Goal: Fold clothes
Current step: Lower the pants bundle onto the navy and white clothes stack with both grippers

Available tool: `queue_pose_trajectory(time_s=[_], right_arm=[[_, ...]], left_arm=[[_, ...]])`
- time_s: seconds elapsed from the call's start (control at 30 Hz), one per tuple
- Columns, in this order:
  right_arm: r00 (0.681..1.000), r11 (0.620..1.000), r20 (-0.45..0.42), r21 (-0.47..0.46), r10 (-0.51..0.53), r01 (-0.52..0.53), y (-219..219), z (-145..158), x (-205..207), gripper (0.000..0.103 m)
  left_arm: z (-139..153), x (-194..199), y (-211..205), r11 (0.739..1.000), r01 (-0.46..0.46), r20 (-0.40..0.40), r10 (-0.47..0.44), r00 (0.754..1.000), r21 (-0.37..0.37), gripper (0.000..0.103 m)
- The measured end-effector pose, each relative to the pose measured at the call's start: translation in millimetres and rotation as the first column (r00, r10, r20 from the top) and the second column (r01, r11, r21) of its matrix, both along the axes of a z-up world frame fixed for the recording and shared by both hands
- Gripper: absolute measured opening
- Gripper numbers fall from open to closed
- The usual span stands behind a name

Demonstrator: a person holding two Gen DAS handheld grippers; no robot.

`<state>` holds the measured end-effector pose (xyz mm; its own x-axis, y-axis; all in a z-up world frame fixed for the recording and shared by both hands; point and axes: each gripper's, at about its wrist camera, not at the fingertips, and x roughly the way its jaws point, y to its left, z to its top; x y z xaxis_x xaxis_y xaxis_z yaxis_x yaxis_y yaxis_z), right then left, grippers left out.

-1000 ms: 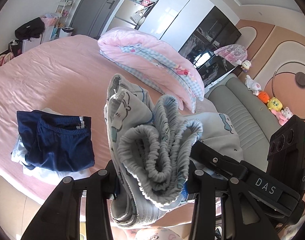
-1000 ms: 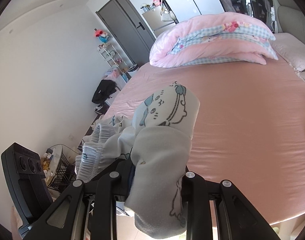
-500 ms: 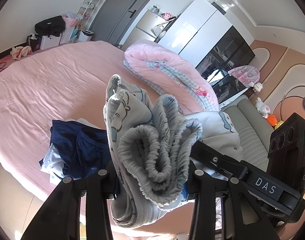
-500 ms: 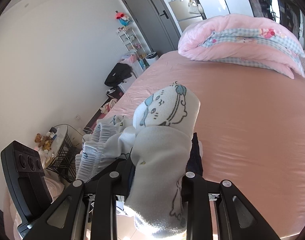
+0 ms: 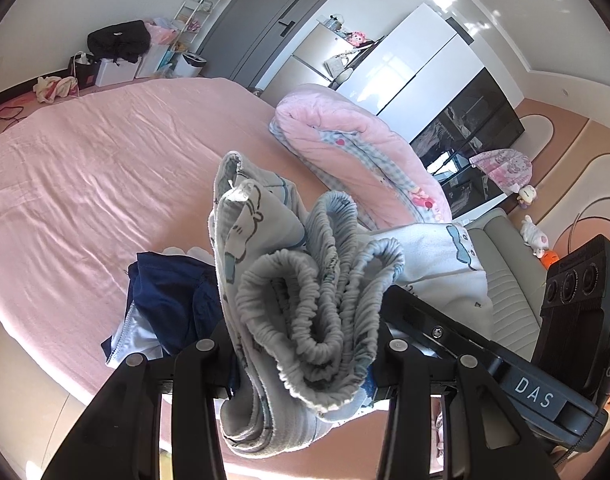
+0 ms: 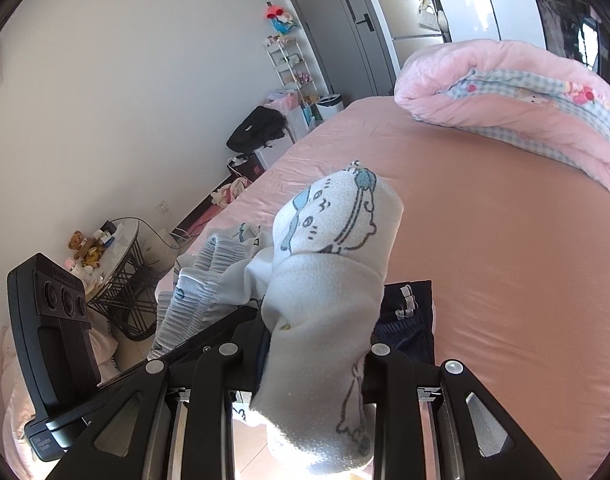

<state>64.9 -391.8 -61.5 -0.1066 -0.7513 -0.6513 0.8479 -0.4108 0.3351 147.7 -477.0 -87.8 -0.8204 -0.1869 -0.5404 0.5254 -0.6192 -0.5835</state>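
Observation:
A folded light-grey cartoon-print garment with a ruffled elastic waistband is carried above the pink bed. My left gripper is shut on its waistband end. In the right wrist view my right gripper is shut on the other end of the same garment. Below and behind the bundle lies a folded navy garment on a small pile of clothes; its edge shows as navy garment in the right wrist view. Each gripper's body appears in the other's view.
A folded pink quilt lies at the far side of the bed. A grey sofa stands to the right, wardrobes behind. A round side table with small items and floor clutter sit beside the bed's edge.
Both grippers carried the garment sideways over the bed toward the navy pile, which now sits right behind the bundle. The grip on the cloth is unchanged.

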Motion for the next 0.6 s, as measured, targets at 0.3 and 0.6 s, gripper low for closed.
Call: queue_pose_trajectory(time_s=[0.3, 0.6], right_arm=[[0.999, 0.998, -0.012, 0.046, 0.047, -0.047, -27, -30, -18, 0.028], [0.996, 0.995, 0.008, 0.049, 0.088, -0.088, -41, -56, -38, 0.028]], left_arm=[[-31, -15, -19, 1.000, -0.004, 0.033, 0.004, 0.999, 0.014, 0.039], [-51, -25, -37, 0.999, 0.009, 0.036, -0.010, 0.999, 0.036, 0.039]])
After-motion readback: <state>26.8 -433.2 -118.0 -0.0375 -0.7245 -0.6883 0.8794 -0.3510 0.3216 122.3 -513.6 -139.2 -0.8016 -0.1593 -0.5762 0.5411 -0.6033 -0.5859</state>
